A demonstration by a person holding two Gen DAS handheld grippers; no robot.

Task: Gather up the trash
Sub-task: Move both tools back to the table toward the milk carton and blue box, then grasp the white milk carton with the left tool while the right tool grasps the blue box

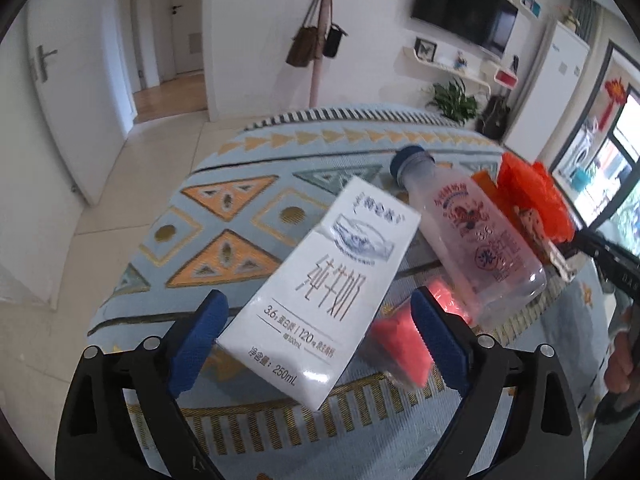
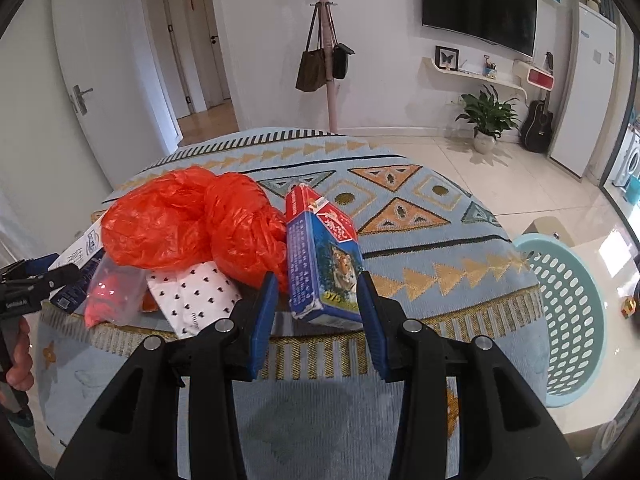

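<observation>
In the left wrist view my left gripper (image 1: 316, 320) is open around the bottom end of a white 250 mL milk carton (image 1: 320, 284) that lies on the patterned tablecloth (image 1: 224, 216). An empty clear bottle with a blue cap (image 1: 472, 232) lies to its right, with a small red packet (image 1: 400, 340) under them. In the right wrist view my right gripper (image 2: 318, 304) stands with its fingers on both sides of a blue and red box with a tiger picture (image 2: 324, 260), which is tilted up off the cloth. A crumpled orange plastic bag (image 2: 192, 220) and a white heart-print wrapper (image 2: 192, 292) lie left of it.
A light green perforated basket (image 2: 572, 320) stands on the floor to the right of the table. A coat stand with bags (image 2: 326, 60), a potted plant (image 2: 486, 120), a guitar (image 2: 538, 124) and a white fridge (image 2: 584, 92) are behind.
</observation>
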